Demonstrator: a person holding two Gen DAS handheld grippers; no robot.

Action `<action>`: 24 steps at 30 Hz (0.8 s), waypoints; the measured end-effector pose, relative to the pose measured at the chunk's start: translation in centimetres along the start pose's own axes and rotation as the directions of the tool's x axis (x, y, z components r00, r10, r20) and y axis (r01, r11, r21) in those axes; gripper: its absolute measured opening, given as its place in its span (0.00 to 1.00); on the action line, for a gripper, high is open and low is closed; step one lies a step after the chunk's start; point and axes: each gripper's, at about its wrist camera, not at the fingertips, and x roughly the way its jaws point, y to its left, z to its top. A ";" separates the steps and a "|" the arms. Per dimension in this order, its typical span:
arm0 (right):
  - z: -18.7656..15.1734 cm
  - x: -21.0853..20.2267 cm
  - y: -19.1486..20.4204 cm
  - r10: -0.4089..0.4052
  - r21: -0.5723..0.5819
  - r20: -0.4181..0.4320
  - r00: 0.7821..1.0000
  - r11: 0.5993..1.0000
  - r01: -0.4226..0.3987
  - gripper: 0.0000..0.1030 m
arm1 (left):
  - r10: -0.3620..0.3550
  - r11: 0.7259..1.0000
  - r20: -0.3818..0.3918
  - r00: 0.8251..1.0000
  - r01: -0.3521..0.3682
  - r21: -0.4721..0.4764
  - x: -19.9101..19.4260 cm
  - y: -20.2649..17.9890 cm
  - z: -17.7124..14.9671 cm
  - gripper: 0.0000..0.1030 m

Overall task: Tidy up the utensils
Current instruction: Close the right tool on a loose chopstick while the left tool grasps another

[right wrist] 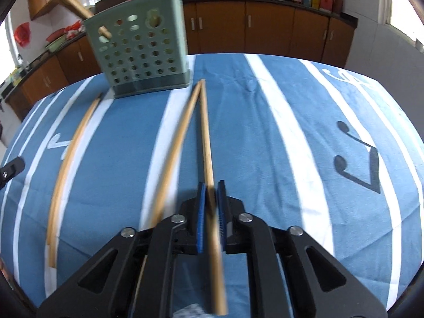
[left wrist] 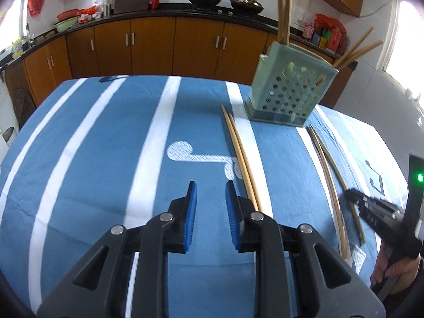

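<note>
Already, some of the job is done: several chopsticks stand in the green perforated holder (left wrist: 287,90), which sits on the counter (left wrist: 106,159) under its blue-and-white striped cloth, toward the upper right of the left wrist view and the upper left of the right wrist view. Four chopsticks lie loose on the cloth, in two pairs.

One pair (left wrist: 242,159) runs from just in front of the holder down toward the centre of the left wrist view. The left hand-held gripper (left wrist: 210,198) hangs low over the cloth just to the left of this pair, its blue pads apart with nothing between them; the nearer chopstick passes beside and behind its right finger, and I cannot tell whether they touch.

The second pair lies at the right of that view. In the right wrist view, the right hand-held gripper (right wrist: 212,196) is clenched on one chopstick (right wrist: 205,132) of this pair, the stick running between the pads and out toward the holder's base. Its partner (right wrist: 176,153) lies loose just to the left, the two tips nearly meeting by the holder.

By my reckoning the task is partway along: one chopstick is gripped but not yet lifted clear, and all four must yet go into the holder.
</note>
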 end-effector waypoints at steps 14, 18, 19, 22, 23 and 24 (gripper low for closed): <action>0.2 0.3 -3.2 -0.021 0.097 0.014 1.000 0.995 0.019 0.07 | -0.094 0.995 -0.107 0.990 0.098 0.028 3.7 -2.9 -1.4 0.17; 0.2 0.3 -3.2 -0.017 0.093 0.016 1.000 0.996 0.015 0.07 | -0.072 0.995 -0.105 0.992 0.078 0.055 4.1 -3.4 -1.4 0.16; 0.3 0.3 -3.2 -0.017 0.093 0.016 1.000 0.996 0.015 0.07 | -0.062 0.996 -0.103 0.993 0.068 0.059 4.1 -3.5 -1.4 0.16; 0.2 0.3 -3.2 -0.017 0.092 0.016 1.000 0.996 0.016 0.07 | -0.036 0.998 -0.113 0.993 0.042 0.053 4.5 -3.3 -1.2 0.14; 0.3 0.3 -3.2 -0.017 0.091 0.016 1.000 0.996 0.016 0.07 | -0.024 0.998 -0.106 0.994 0.031 0.057 4.5 -3.2 -1.3 0.12; 0.3 0.3 -3.2 -0.018 0.090 0.016 1.000 0.996 0.016 0.07 | -0.019 0.998 -0.104 0.994 0.025 0.064 4.6 -3.3 -1.2 0.12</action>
